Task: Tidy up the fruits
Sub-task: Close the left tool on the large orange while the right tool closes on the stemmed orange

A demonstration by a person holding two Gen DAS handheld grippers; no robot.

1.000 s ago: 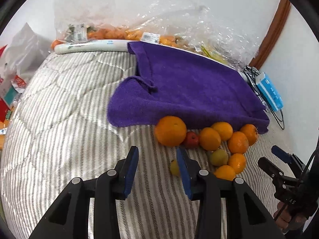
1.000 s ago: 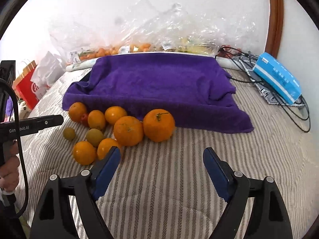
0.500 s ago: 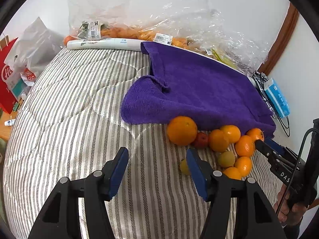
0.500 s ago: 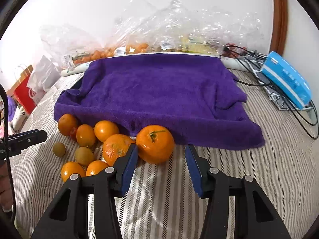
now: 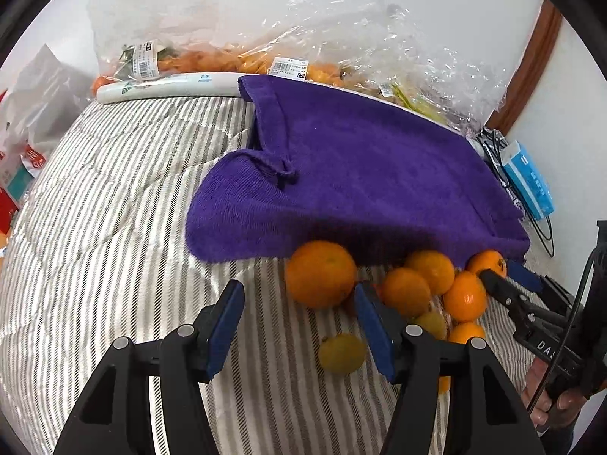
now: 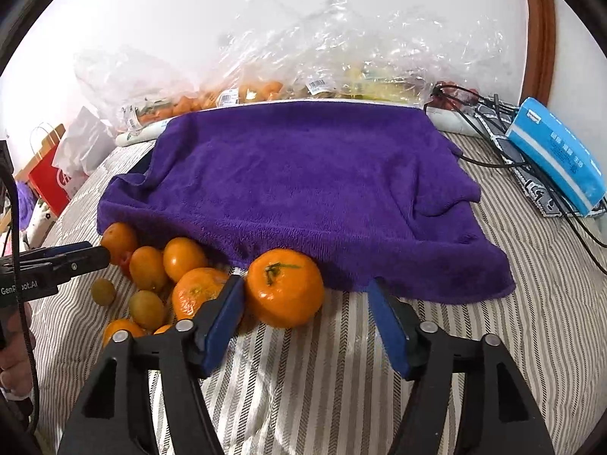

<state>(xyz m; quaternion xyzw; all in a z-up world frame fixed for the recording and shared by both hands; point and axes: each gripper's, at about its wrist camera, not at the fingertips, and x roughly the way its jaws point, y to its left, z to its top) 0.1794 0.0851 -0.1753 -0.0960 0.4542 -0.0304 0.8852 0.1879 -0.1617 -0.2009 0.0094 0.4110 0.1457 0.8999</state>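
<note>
A heap of oranges and small yellow-green fruits lies on the striped bedding at the front edge of a purple towel (image 5: 341,174) (image 6: 303,182). My left gripper (image 5: 297,290) stands open just short of a large orange (image 5: 320,273). A small yellow-green fruit (image 5: 341,352) lies on the bedding between its fingers, untouched. My right gripper (image 6: 305,284) has its jaws opening around a stemmed orange (image 6: 284,288), which sits close to the left finger and clear of the right one. Each gripper shows at the edge of the other's view, beside the heap.
Clear plastic bags of produce (image 5: 227,57) (image 6: 303,87) and a white roll (image 5: 170,87) line the wall behind the towel. A blue box (image 6: 557,159) and black cables (image 6: 474,129) lie to the right. Paper bags (image 6: 49,174) stand past the bed's left edge.
The left jaws have spread wider and come closer to the fruit. The right gripper moved in on the stemmed orange, narrowed its jaws, then widened them again.
</note>
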